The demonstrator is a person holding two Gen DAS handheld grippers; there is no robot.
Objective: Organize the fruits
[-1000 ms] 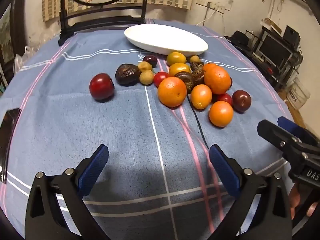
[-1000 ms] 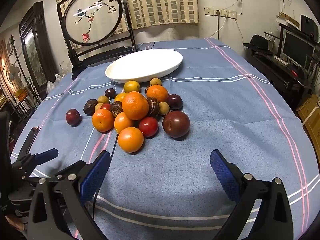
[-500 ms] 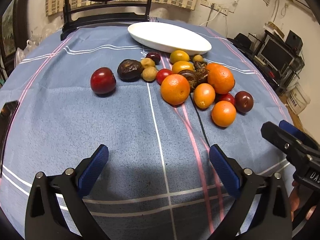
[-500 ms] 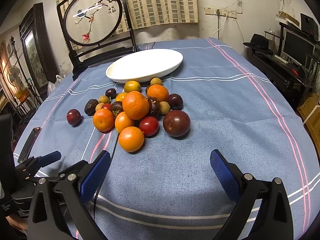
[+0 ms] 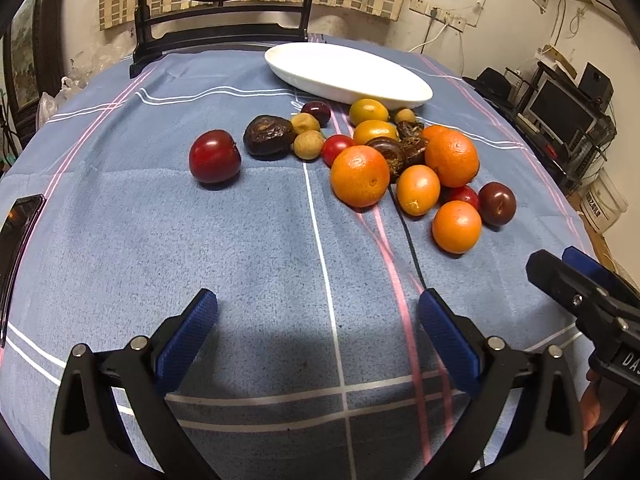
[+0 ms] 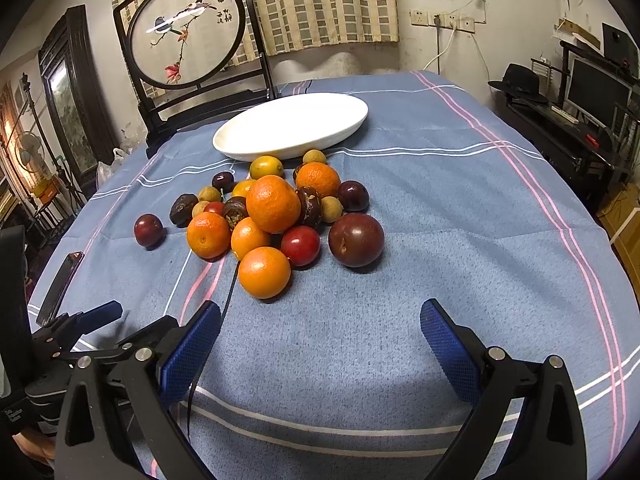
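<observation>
A pile of fruit lies mid-table: several oranges [image 5: 360, 176] [image 6: 273, 203], red and dark plums [image 6: 355, 239], small longans and wrinkled dark fruits. One red plum [image 5: 215, 155] [image 6: 148, 230] sits apart to the left. An empty white oval plate [image 5: 348, 73] [image 6: 292, 126] stands just behind the pile. My left gripper [image 5: 318, 326] is open and empty, near the table's front edge. My right gripper [image 6: 320, 338] is open and empty, short of the nearest orange [image 6: 264, 272]. It also shows in the left wrist view [image 5: 576, 280].
A blue checked cloth [image 5: 260, 248] covers the round table. A dark phone [image 5: 16, 232] [image 6: 60, 288] lies at the left edge. A thin black cable [image 5: 408, 236] runs from the pile toward me. A framed round screen [image 6: 188, 32] stands behind the plate.
The left wrist view has tilted up slightly, so the fruit sits lower in frame. The right gripper has barely moved. Both stay open.
</observation>
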